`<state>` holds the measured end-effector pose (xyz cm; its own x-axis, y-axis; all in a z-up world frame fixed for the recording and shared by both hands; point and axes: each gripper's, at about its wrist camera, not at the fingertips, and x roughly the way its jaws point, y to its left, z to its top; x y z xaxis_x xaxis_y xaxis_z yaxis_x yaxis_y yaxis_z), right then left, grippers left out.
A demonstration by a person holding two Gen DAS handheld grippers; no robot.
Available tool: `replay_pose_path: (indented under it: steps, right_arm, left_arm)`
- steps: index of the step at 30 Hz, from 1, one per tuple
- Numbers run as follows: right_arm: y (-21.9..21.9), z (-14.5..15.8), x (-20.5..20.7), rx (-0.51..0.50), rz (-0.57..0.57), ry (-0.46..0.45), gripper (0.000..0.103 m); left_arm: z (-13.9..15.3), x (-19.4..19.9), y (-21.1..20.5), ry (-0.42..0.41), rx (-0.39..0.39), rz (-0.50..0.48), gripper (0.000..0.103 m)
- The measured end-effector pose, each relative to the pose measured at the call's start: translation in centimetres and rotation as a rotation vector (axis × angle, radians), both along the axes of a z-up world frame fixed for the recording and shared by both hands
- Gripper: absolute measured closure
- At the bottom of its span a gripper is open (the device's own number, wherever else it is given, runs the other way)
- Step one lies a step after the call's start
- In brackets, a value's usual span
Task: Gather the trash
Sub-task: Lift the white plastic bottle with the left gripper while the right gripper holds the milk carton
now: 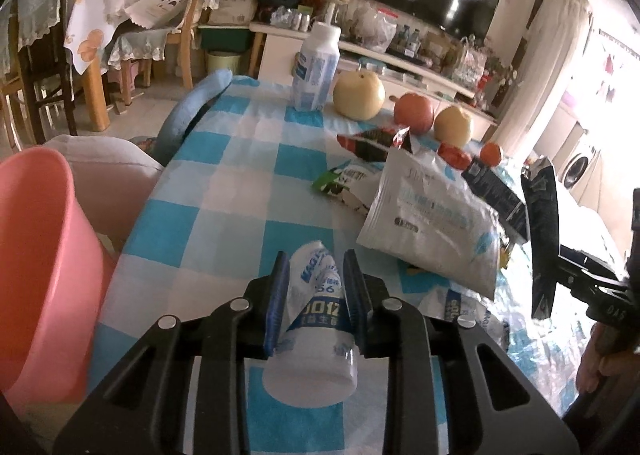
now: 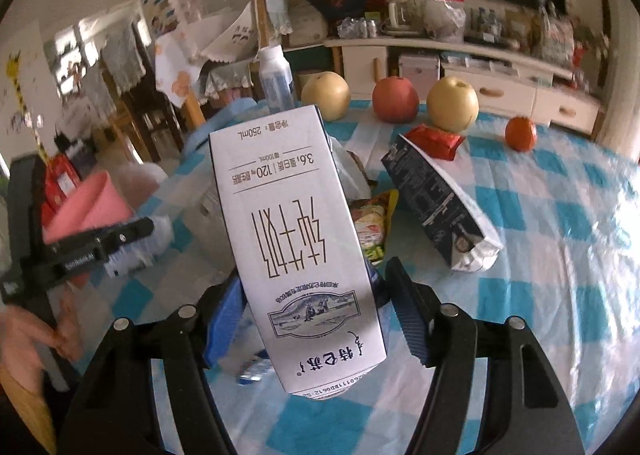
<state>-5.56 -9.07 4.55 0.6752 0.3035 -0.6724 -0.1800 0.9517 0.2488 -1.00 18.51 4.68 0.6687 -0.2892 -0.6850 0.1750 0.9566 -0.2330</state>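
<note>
My left gripper (image 1: pixel 316 295) is shut on a small white bottle with blue print (image 1: pixel 316 319), held just above the blue-checked table (image 1: pixel 224 183). A pink bin (image 1: pixel 40 255) stands close on its left. My right gripper (image 2: pixel 316 315) is shut on a white milk carton (image 2: pixel 300 239), which is lifted over the table and leans away from the camera. On the cloth lie a white pouch (image 1: pixel 432 223), a red-black wrapper (image 1: pixel 372 143), a green-white wrapper (image 1: pixel 344 179), a dark pouch (image 2: pixel 440 207) and a red wrapper (image 2: pixel 436 141).
An upright white bottle (image 1: pixel 316 67), two pears (image 1: pixel 358 95) (image 1: pixel 454 127), an apple (image 1: pixel 414 113) and an orange (image 1: pixel 491 154) stand along the table's far side. Chairs and a covered table (image 1: pixel 100 35) are at the left. A TV cabinet (image 1: pixel 400 67) is behind.
</note>
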Motion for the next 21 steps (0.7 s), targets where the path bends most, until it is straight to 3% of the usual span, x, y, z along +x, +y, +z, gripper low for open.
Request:
replay_pose_path:
  steps: [7,10,16,21]
  right_arm:
    - [2.4,1.8,-0.5,0.077,0.011,-0.010,0.035]
    - [5.0,2.9,-0.5,0.090,0.049,-0.023,0.035]
    - [11.7,4.4,0.3,0.120,0.150,-0.045,0.035]
    - [14.2,4.0,0.4,0.108,0.183,-0.036,0.035]
  left_arm:
    - [2.1,-0.9,2.3,-0.058,-0.023,0.059,0.078]
    - [2.9,-1.3,3.9,-0.077,-0.037,0.095,0.088]
    - [3.1,-1.6,7.5,-0.078,-0.077,0.173,0.089]
    - [2.7,-1.7,8.2,-0.037,-0.070,0.115,0.088]
